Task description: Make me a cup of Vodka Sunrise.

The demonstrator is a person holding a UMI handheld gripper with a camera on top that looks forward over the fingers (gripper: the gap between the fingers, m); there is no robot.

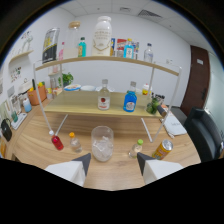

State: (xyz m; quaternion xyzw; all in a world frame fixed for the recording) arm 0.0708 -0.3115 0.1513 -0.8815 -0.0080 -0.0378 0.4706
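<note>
1. Jaws wide apart, and the gripper [114,161] grips nothing; its two pale fingers [80,165] flank the view low down.
2. Just ahead of them, dead centre on the wooden table [35,142], stands the clear glass cup with ice [102,143], touching neither finger.
3. Left of the cup: a small red-bottomed bottle lying tilted [57,142], then a little clear bottle with a yellow cap [74,143].
4. Right of the cup: a small clear bottle with a green cap [137,148], and a yellow drinks can tipped over [162,149].
5. Beyond, on the low wooden shelf [80,107], the clear vodka bottle with a red label [104,95] stands upright beside a blue bottle [130,99].
6. Up top, the upper shelf [150,63] carries more bottles and boxes.
7. Far right, a black chair [206,131] sits near the table.
</note>
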